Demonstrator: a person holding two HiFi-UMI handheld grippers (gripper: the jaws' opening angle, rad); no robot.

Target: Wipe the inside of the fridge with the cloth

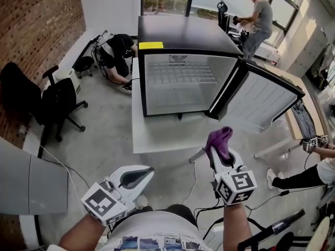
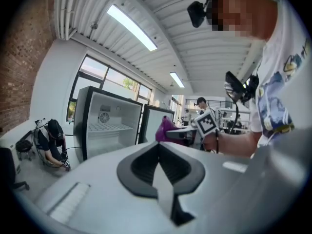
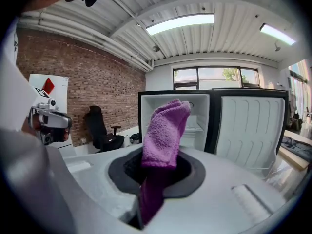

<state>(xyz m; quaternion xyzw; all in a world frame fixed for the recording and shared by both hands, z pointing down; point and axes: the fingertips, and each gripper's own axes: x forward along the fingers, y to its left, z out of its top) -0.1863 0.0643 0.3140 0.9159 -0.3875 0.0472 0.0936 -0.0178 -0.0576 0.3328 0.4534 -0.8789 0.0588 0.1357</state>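
A small black fridge stands on a white table, its door swung open to the right and its white inside empty, with a wire shelf. My right gripper is shut on a purple cloth, held in front of the table, short of the fridge. In the right gripper view the cloth stands up from the right gripper, with the fridge straight behind. My left gripper is shut and empty, low at the left. From the left gripper, the fridge and cloth show ahead.
Left of the table is a black office chair by a brick wall. A person crouches at the fridge's far left, another stands behind it, and a third's legs are at the right. Cables lie on the floor.
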